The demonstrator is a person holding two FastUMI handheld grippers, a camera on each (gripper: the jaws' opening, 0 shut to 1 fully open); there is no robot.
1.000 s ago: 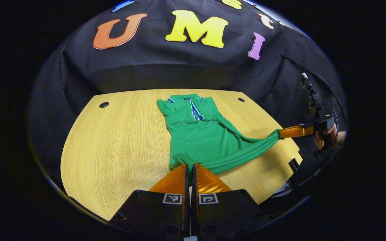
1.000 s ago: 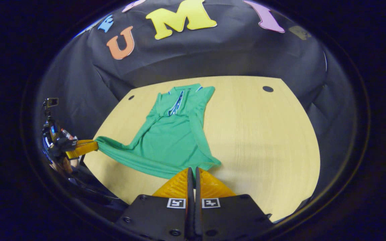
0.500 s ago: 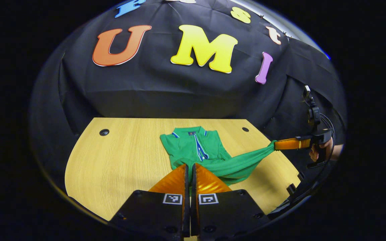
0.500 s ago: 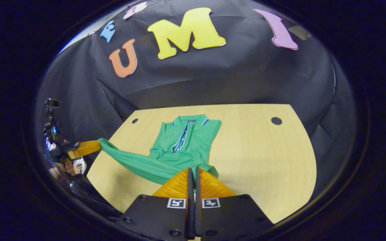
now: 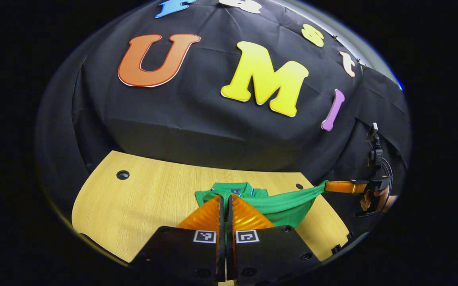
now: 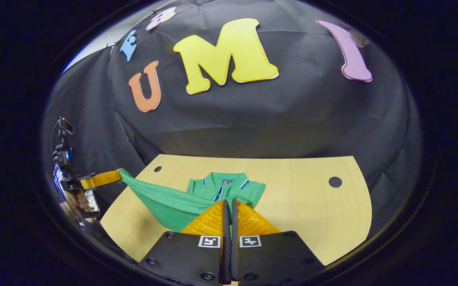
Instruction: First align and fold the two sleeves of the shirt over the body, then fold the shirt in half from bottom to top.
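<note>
A green polo shirt [image 5: 282, 207] with blue-trimmed collar [image 6: 223, 182] lies on the wooden table [image 5: 149, 198]. Its bottom hem is raised off the table and stretched taut between both grippers, hanging over the shirt's body close to the collar. My left gripper [image 5: 226, 197] is shut on one hem corner, and it appears at the left of the right gripper view [image 6: 119, 174]. My right gripper [image 6: 228, 201] is shut on the other hem corner, and it appears at the right of the left gripper view [image 5: 326, 186], held by a hand [image 5: 372, 198]. The lower body of the shirt is hidden behind the fingers.
The table has small round holes near its far corners [image 5: 123, 174] [image 6: 335, 182]. Black cloth walls rise right behind the table's far edge. Bare wood lies left of the shirt in the left gripper view and right of it [image 6: 312, 214] in the right gripper view.
Both grippers have carried the shirt's hem up and forward from the near edge towards the collar. Much less of the shirt's body shows now. Both stay shut.
</note>
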